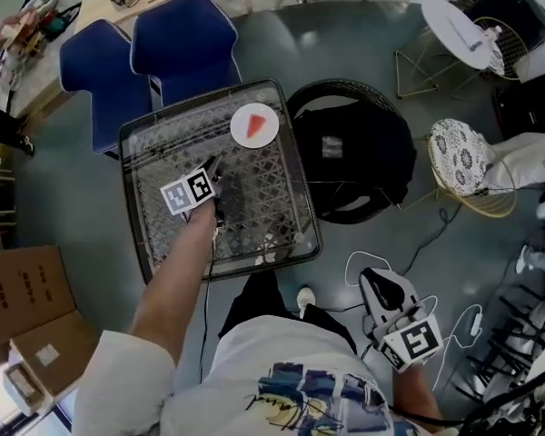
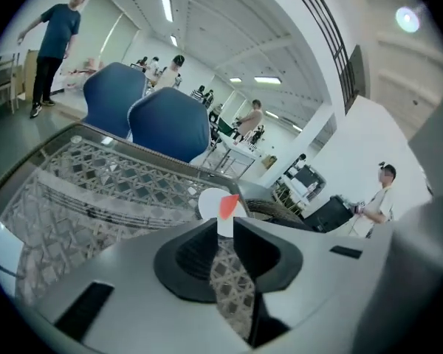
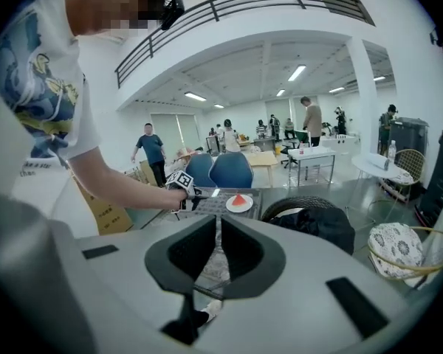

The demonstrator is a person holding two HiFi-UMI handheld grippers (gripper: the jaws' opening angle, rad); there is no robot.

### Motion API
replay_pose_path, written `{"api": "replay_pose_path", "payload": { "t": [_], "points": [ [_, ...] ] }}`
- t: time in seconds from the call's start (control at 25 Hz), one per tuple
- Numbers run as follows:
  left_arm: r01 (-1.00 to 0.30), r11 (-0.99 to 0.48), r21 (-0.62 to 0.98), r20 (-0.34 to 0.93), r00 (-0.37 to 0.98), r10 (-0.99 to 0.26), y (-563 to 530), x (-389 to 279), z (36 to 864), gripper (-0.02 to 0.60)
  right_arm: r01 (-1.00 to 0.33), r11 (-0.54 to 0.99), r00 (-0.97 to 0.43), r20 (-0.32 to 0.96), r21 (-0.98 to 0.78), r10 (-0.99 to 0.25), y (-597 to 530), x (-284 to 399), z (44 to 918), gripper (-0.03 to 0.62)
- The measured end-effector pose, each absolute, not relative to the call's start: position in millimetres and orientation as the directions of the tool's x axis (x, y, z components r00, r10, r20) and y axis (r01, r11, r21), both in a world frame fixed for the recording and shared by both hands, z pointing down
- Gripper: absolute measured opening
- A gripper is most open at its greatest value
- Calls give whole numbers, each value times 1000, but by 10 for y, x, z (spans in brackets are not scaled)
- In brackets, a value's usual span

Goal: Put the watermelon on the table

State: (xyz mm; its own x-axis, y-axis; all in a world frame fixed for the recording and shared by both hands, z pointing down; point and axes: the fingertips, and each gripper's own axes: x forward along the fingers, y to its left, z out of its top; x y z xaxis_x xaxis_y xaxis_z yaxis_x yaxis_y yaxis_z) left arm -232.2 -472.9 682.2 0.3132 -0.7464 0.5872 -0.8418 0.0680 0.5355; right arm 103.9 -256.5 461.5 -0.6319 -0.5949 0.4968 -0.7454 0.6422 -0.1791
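Note:
A red watermelon wedge [image 1: 255, 123] lies on a white plate [image 1: 239, 131] at the far side of the wire-lattice table [image 1: 272, 207]. My left gripper [image 1: 215, 165] hovers over the table's middle, short of the plate. Its jaws stand open with nothing between them, and the wedge [image 2: 228, 206] shows beyond them in the left gripper view [image 2: 225, 231]. My right gripper [image 1: 374, 280] hangs low at the right, off the table and above the floor. In the right gripper view [image 3: 218, 227] its jaws stand a narrow slit apart, empty, pointing toward the table and wedge [image 3: 238, 200].
Two blue chairs [image 1: 173, 34] stand behind the table. A black wicker chair with a dark bag [image 1: 359, 153] sits right of it, then a patterned stool [image 1: 461, 157]. Cardboard boxes [image 1: 23, 289] are at the left, and white cables [image 1: 359, 260] lie on the floor. Several people stand in the background.

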Motion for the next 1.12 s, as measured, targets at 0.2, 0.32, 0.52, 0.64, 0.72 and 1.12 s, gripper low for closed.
{"api": "replay_pose_path", "payload": {
  "t": [0.2,0.32,0.52,0.64,0.72,1.12],
  "points": [
    [-806,18,592,473,329,-817,-3745,-2145,6113,9,-643,748,-726,443,-166,-526,-2163,1225,4515,26],
    [-805,-33,593,417,341,-843,-3107,-1899,5730,9,-579,803,-770,416,-141,-483,-1901,1345,4481,26],
    [-804,-159,573,337,408,-849,-1985,-1248,5099,9,-482,867,-836,363,-127,-411,-1468,1488,4383,26],
    [-796,-249,552,298,467,-833,-1379,-837,4735,9,-430,895,-860,357,-122,-364,-1228,1478,4328,26],
    [-785,-310,536,291,517,-805,-1011,-588,4555,9,-397,910,-877,343,-122,-337,-1069,1406,4265,26],
    [-754,-563,339,312,654,-689,61,118,3950,9,-265,958,-912,350,-106,-213,-436,903,4242,26]
  ]
}}
